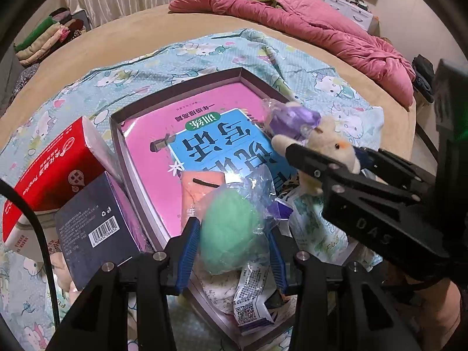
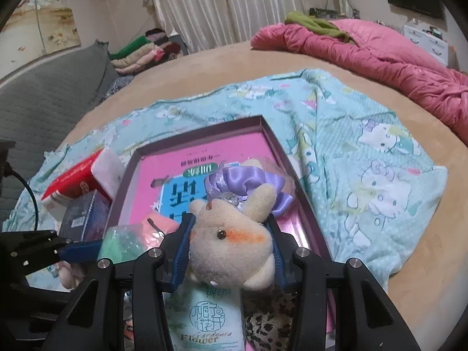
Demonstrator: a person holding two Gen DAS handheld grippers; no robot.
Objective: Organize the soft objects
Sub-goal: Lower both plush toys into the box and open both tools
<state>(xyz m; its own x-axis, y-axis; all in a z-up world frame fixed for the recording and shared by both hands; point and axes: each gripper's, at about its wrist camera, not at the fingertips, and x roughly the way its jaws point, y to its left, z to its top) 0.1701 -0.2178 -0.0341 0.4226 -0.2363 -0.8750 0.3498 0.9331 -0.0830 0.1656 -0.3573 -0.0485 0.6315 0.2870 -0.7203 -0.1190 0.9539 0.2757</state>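
Beige plush toy, light and squashy, pinched at the body by right gripper; green sponge in crinkly wrapper, slippery, clamped mid-bulge by left gripper.

A home bedroom: a wide bed with a rumpled pink quilt and cartoon-print sheet; pale curtains behind; folded clothes stacked by a grey pillow
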